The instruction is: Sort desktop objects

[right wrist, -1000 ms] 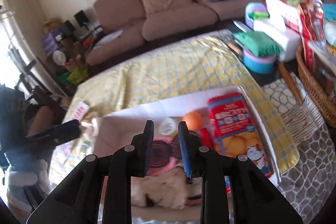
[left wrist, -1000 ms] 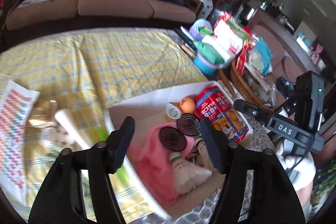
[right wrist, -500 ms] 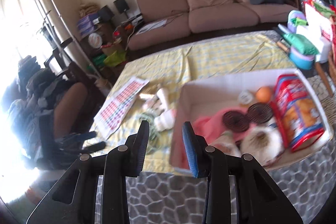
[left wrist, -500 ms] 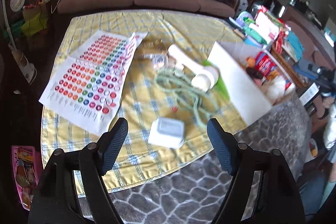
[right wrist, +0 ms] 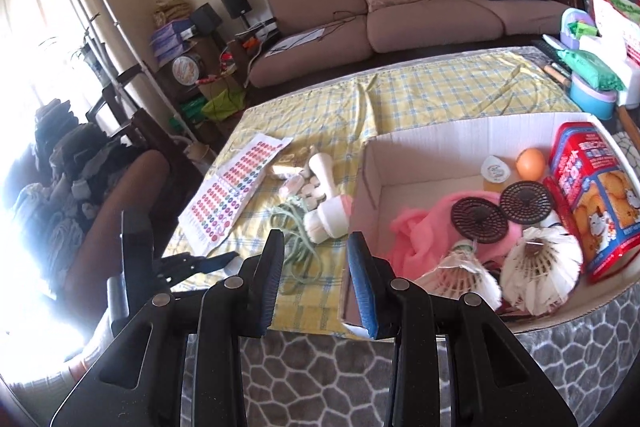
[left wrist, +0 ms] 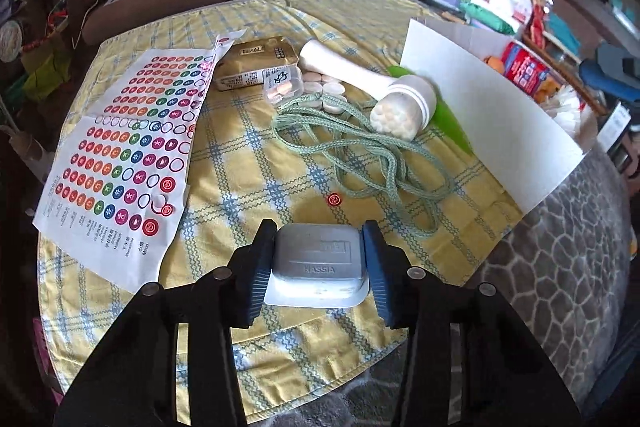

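A living room with a brown sofa (right wrist: 400, 3) behind a surface (left wrist: 256, 155) under a yellow checked cloth.

The white box (right wrist: 460, 143) already holds many things. The sticker sheet (left wrist: 120, 147), green rope (left wrist: 360, 155) and white brush (left wrist: 384, 91) still wait outside. The left claw (left wrist: 319, 259) hugs a small grey tub (left wrist: 318, 265) near the front edge; only the left view shows it. The right claw (right wrist: 316, 287) is parted and holds nothing. Only its view shows inside the box.

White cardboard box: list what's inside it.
Inside the white cardboard box: biscuit box, orange ball, pink cloth, two dark mesh discs, two shuttlecocks. Anything under the cloth is hidden.
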A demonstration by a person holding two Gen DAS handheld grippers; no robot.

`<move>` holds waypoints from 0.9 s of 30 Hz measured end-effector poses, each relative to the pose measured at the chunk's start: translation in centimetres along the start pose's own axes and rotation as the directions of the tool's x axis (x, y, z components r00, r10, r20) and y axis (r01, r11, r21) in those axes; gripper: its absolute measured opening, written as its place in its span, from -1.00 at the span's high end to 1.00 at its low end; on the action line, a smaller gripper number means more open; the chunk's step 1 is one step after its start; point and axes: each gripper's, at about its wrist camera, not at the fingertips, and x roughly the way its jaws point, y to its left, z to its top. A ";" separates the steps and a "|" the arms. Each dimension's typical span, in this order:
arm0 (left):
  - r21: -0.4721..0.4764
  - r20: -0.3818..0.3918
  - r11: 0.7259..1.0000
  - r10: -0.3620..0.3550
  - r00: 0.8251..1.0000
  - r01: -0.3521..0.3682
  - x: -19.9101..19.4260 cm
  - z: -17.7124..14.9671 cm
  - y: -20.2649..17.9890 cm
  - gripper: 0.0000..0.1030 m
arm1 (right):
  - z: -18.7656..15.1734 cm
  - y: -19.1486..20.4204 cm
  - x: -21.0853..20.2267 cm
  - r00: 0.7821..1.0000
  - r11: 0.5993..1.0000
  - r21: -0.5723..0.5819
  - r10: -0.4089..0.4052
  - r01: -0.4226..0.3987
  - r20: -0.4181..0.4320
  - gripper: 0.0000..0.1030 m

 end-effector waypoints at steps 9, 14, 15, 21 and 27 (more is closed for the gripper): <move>-0.520 0.304 0.543 -0.604 0.736 0.660 -2.7 -1.4 7.6 0.21 | -1.6 5.4 0.1 0.985 0.958 -0.231 0.173 -0.171 -0.010 0.25; -0.566 0.446 0.217 -0.731 0.517 0.795 -2.3 -2.3 9.2 0.21 | -2.9 9.3 1.3 0.985 0.907 -0.390 0.170 -0.160 -0.009 0.08; -0.570 0.454 0.184 -0.742 0.493 0.801 -2.2 -2.1 9.1 0.21 | -3.0 9.8 1.5 0.983 0.896 -0.411 0.184 -0.170 -0.005 -0.02; -0.582 0.459 0.088 -0.785 0.416 0.808 -1.8 -2.5 9.0 0.21 | -3.0 11.6 3.2 0.979 0.855 -0.488 0.202 -0.176 0.001 -0.28; -0.577 0.446 0.079 -0.803 0.395 0.813 -1.6 -2.3 8.3 0.21 | -3.2 12.2 5.5 0.976 0.843 -0.496 0.211 -0.209 -0.053 -0.24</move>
